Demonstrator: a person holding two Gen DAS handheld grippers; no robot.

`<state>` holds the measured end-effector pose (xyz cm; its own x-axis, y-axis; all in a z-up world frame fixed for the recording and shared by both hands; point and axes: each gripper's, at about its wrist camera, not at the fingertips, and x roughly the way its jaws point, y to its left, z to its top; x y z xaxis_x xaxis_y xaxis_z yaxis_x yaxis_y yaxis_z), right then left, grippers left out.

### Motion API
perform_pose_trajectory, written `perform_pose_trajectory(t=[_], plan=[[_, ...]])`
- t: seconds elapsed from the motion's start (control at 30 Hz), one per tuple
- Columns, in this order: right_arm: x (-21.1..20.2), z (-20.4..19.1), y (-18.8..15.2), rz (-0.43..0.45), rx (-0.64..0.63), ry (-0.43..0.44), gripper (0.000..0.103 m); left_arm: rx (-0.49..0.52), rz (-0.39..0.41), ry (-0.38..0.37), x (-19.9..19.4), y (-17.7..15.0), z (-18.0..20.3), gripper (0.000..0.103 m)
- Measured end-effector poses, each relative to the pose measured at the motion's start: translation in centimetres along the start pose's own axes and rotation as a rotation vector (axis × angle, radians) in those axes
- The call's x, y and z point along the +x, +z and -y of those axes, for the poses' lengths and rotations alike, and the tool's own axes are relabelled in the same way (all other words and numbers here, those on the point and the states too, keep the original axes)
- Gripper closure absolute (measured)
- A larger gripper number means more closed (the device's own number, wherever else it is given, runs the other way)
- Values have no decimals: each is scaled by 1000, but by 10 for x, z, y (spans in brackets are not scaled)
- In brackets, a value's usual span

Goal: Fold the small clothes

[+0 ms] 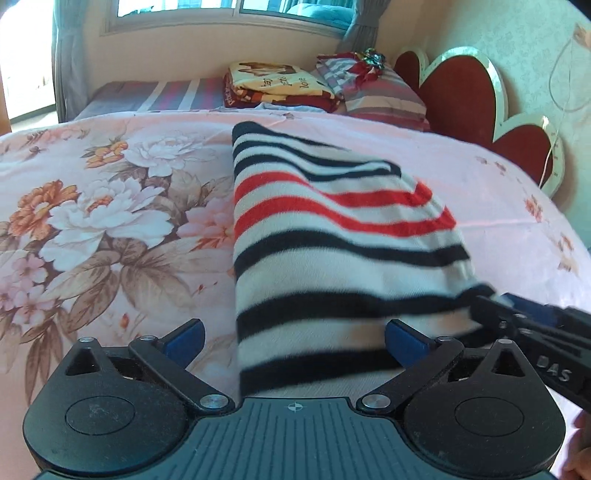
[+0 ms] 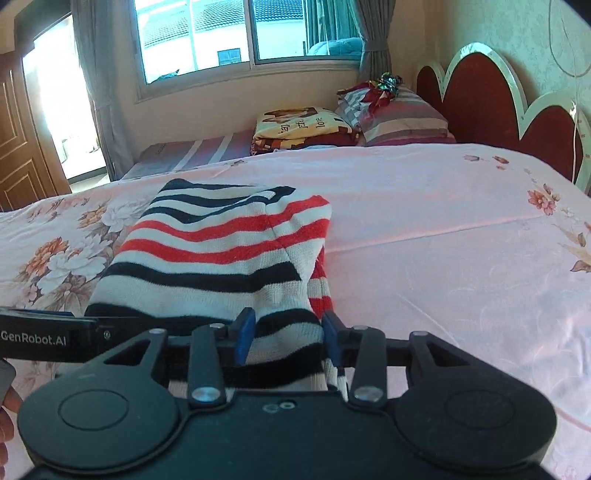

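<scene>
Now the striped garment [image 1: 332,236], banded in navy, white and red, lies partly folded on the pink floral bedspread [image 1: 110,206], its far end flat on the cover and its near right corner lifted. From the left wrist view, the left gripper [image 1: 295,338] has its two blue-padded fingers spread wide, the near edge of the cloth lying across the gap between them without being squeezed; the left pad sits clear of the fabric while the right pad is just at or under the cloth's edge. Over on the right of that view, the right gripper [image 1: 491,299] reaches in and pinches the garment's near right corner, though motion blur softens the exact contact. Seen from the right wrist view, the right gripper [image 2: 288,332] has its fingers pressed against a bunched fold of the striped garment [image 2: 221,251], which fills the gap between the blue pads, with a narrow red-and-white sleeve or cuff hanging beside the right finger. At the left edge there, the left gripper [image 2: 74,332] lies just beside the cloth's near left side. Farther off sit a folded blanket [image 2: 303,125], a striped pillow [image 2: 399,118], a scalloped red headboard [image 2: 476,96] and a window [image 2: 229,33].
</scene>
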<state>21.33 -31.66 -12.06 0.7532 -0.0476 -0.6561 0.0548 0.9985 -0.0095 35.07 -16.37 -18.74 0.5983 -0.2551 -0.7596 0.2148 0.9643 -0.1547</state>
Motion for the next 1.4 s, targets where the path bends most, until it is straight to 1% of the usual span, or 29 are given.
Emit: perform_pose_trajectory(t=[0.1,0.2,0.3,0.4,0.47,0.53,0.6,0.73,0.87,0.93,1.0,1.13,1.23,1.37,1.4], plan=[[-13,-1,-10,-32,6,-11,66,-14,-13,1,1,-10,-6,0],[-26,-2,-10,-31,-1,-17,66,-18,-36,4,6,-17,-5,0],[-31,-3,-5,-15,-16,-5,67,3,-33,26,8,-23,3,0],[-23,-2,-5,-16,-49,24,67,-12,-36,33,9,-24,3,0],[-6,0,-10,-53,-95,23,67,-23,-41,38,9,-24,3,0],[7,10,-18,-89,-81,47,67,-11,-39,46,10,-25,5,0],[10,20,-20,-80,-48,83,66,-13,-36,49,10,-25,6,0],[12,25,-21,-75,-77,125,63,-23,-45,61,10,-24,6,0],[13,32,-20,-85,-67,163,62,-34,-65,65,11,-21,6,0],[13,35,-17,-99,-59,177,61,-36,-73,67,11,-20,6,0],[14,39,-14,-117,-43,195,55,-42,-80,71,10,-18,6,0],[17,49,-7,-140,0,231,52,-38,-80,76,7,-14,8,0],[14,54,-3,-132,18,249,47,-35,-60,71,-1,-10,10,0],[7,58,10,-100,19,272,39,-40,-19,65,-12,4,7,0],[7,58,13,-94,23,279,34,-44,-12,66,-12,8,6,0]])
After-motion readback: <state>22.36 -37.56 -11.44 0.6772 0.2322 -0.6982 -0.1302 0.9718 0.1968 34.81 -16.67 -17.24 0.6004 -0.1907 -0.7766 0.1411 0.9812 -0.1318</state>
